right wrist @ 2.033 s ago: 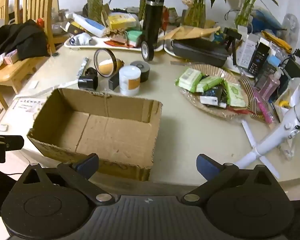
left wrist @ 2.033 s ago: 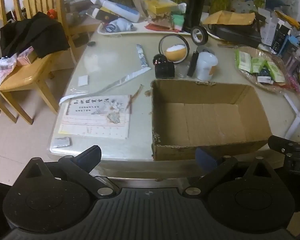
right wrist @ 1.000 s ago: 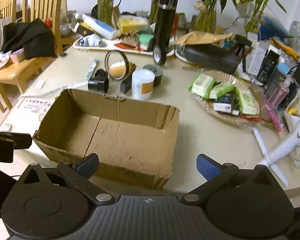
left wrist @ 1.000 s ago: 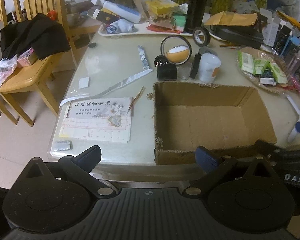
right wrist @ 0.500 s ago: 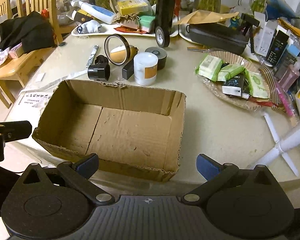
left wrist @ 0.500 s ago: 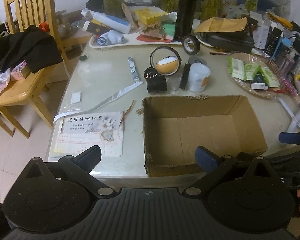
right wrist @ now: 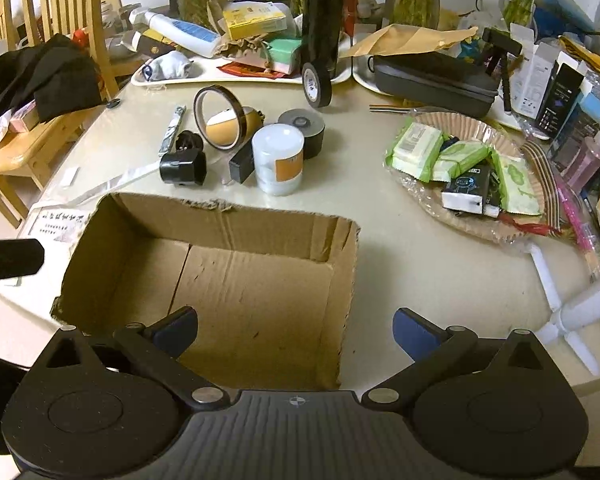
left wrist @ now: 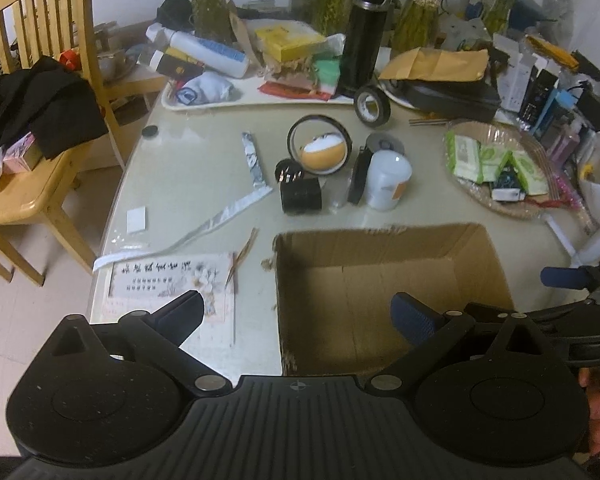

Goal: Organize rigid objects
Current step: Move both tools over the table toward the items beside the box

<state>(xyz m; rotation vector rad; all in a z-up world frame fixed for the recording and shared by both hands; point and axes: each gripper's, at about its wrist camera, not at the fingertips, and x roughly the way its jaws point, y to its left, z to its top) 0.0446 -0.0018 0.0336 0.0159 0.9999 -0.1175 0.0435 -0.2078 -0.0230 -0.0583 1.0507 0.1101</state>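
Here the empty cardboard box (right wrist: 236,276) sits open on the worktop (right wrist: 420,264), and everything else is placed by it. The right gripper (right wrist: 294,330) hovers over the box's near wall, its fingers (right wrist: 414,330) spread wide and holding nothing, touching nothing. The left gripper (left wrist: 296,316) hangs at the box's near left corner, one finger over the printed sheet (left wrist: 168,284) beside the box, the other over the box floor; its fingers (left wrist: 412,316) are likewise spread wide and empty.

The rigid things lie in a cluster just beyond the box's far wall, well ahead of both sets of fingertips: a white cylindrical jar (right wrist: 278,158) with an orange label stands upright closest to the wall, a small black block (right wrist: 242,166) just left of it, a black faceted cap-like piece (right wrist: 182,166) further left (its exact kind is hard to tell). Behind them an amber tape ring (right wrist: 220,122) stands on edge, and a grey tape roll (right wrist: 302,130) lies flat behind the jar. A black tape roll (right wrist: 316,84) stands on edge further from the box, against the tall black flask (right wrist: 322,16). A wicker tray of green packets (right wrist: 466,168) lies beyond the box's right wall.
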